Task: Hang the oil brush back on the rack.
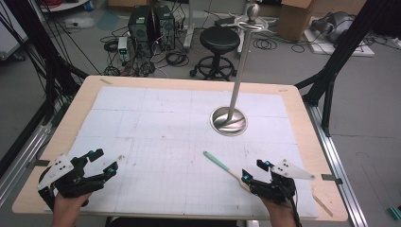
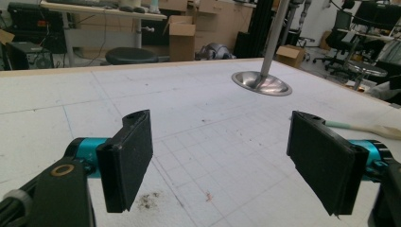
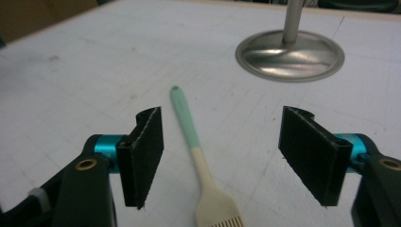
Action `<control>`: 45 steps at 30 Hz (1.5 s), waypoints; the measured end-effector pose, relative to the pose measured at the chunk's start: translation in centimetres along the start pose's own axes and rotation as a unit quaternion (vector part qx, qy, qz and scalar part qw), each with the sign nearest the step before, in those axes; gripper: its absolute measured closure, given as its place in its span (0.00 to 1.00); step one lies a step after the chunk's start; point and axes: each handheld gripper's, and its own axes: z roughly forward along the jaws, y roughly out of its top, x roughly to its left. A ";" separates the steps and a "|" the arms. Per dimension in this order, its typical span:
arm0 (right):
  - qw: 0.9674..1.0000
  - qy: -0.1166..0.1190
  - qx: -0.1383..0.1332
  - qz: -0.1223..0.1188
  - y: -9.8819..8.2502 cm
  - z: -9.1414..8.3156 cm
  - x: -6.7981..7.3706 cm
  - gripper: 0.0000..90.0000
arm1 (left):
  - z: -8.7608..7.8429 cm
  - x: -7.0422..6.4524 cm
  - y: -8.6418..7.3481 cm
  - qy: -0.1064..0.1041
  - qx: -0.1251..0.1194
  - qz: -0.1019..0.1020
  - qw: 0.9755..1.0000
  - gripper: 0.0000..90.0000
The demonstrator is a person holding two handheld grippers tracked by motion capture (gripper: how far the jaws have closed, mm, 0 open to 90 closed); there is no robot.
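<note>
A brush (image 1: 223, 166) with a mint-green handle and a cream head lies flat on the white gridded mat (image 1: 165, 127), at the front right. My right gripper (image 1: 256, 170) hovers open right over its head end; in the right gripper view the brush (image 3: 196, 151) runs between the two jaws without touching either. A metal stand (image 1: 240, 71) rises from a round steel base (image 1: 229, 120) at the mat's middle right. At the front left my left gripper (image 1: 105, 161) is open, with bare mat between its jaws (image 2: 220, 161). The steel base (image 2: 261, 83) sits ahead of it.
The wooden table (image 1: 309, 127) frames the mat. A wooden stick (image 1: 322, 202) lies near the front right corner. On the floor behind stand a black stool (image 1: 218, 47), computer towers (image 1: 150, 23), cables and black frame legs (image 1: 331, 71).
</note>
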 end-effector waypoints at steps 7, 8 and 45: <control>0.997 0.032 0.070 -0.029 -0.2 3.0 -0.5 0.54 | 0.2 -0.1 -0.1 -0.001 0.006 0.004 1.000 0.26; 0.996 0.037 0.078 -0.039 -0.1 3.4 -0.4 0.55 | 0.2 -0.1 -0.1 -0.001 0.006 0.003 1.000 0.26; 0.974 0.043 0.201 -0.092 0.9 8.0 0.9 0.92 | 0.0 -0.1 0.0 0.002 0.007 0.003 1.000 0.27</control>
